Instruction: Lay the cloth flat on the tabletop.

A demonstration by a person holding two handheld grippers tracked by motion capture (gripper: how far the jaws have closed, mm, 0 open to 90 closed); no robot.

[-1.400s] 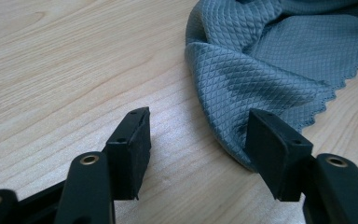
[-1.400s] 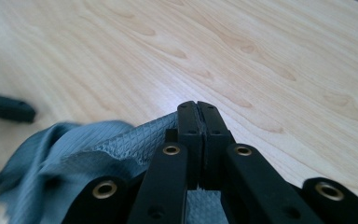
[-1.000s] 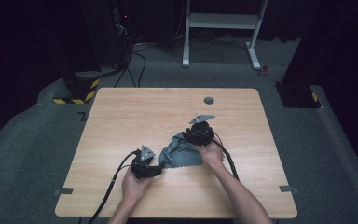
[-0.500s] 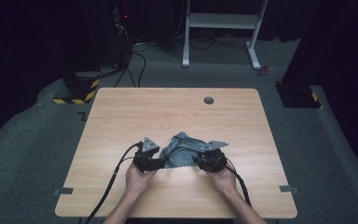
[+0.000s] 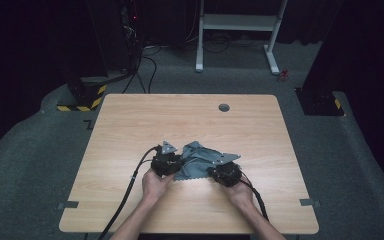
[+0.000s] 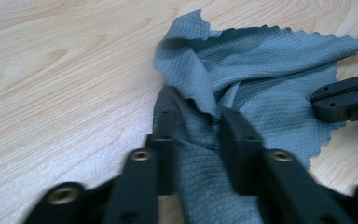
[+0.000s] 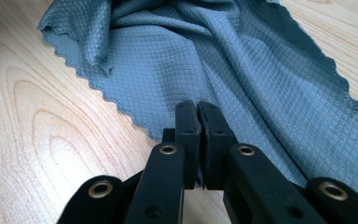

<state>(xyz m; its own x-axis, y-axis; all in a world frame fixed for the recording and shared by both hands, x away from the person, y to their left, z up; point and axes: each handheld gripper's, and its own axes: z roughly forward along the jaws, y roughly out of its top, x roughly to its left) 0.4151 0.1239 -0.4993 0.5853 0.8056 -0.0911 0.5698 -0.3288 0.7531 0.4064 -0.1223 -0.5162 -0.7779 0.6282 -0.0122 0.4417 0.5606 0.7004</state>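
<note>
A grey-blue waffle-weave cloth (image 5: 200, 161) lies rumpled on the wooden table (image 5: 130, 130). My left gripper (image 5: 172, 161) is at the cloth's left side. In the left gripper view a raised fold of the cloth (image 6: 198, 84) stands pinched between the two jaws of this gripper (image 6: 193, 123). My right gripper (image 5: 219, 169) is at the cloth's near right edge. In the right gripper view its jaws (image 7: 198, 106) are pressed together, low over the flat cloth (image 7: 177, 56) just inside the scalloped edge. I see no cloth between them.
A round cable hole (image 5: 224, 107) sits near the table's far edge. Black cables (image 5: 130, 185) trail from the grippers toward the near edge. A white desk frame (image 5: 240, 30) and dark equipment stand on the floor beyond the table.
My right gripper has come from the cloth's far right corner to its near right edge. The left gripper has shifted slightly forward with its fold.
</note>
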